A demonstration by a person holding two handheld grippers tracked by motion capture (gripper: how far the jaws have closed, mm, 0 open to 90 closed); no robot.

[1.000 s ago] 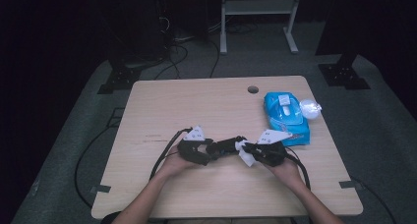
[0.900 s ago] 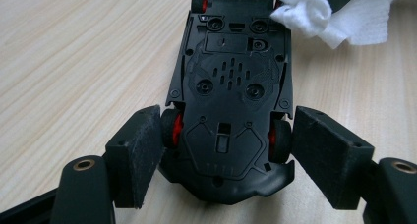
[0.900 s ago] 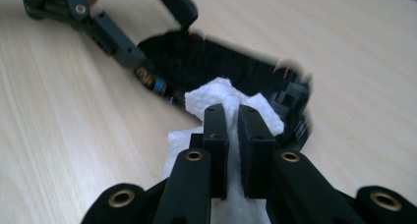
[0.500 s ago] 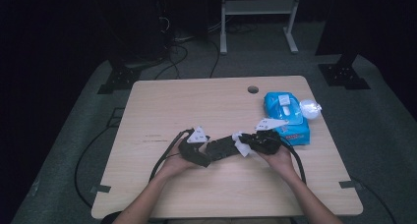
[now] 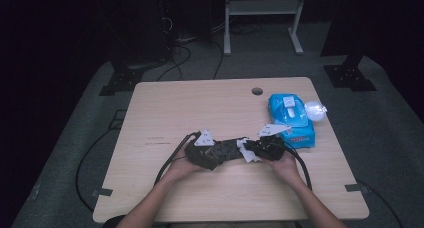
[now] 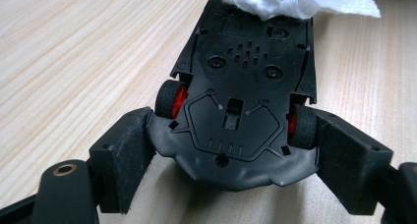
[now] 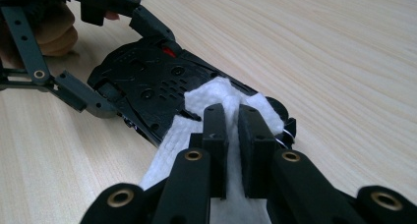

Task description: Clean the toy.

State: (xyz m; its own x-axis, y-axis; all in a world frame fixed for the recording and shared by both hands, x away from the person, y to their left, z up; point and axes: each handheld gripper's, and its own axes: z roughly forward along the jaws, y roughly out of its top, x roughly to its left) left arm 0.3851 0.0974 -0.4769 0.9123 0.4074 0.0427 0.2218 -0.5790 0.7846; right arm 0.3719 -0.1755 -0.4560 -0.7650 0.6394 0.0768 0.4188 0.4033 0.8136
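A black toy car [image 6: 236, 86] with red wheel hubs lies belly-up just above the table. My left gripper [image 6: 233, 135] is shut on its near end, one pad against the body and the other on a wheel; its jaws have just been closing on the car. In the high view the left gripper [image 5: 220, 151] and the car [image 5: 231, 149] sit at the table's front middle. My right gripper [image 7: 231, 116] is shut on a white wipe [image 7: 211, 94], which rests on the far end of the car's [image 7: 147, 86] underside. The right gripper [image 5: 252, 149] meets it from the right.
A blue pack of wipes [image 5: 291, 120] lies at the right of the wooden table [image 5: 200, 108], with a small white crumpled piece [image 5: 315, 109] beside it. A cable hole [image 5: 257, 91] is near the back edge. Cables trail off the front at both sides.
The right gripper with the wipe has shifted a little over the car's underside. The left hand has stayed where it was, still around the car.
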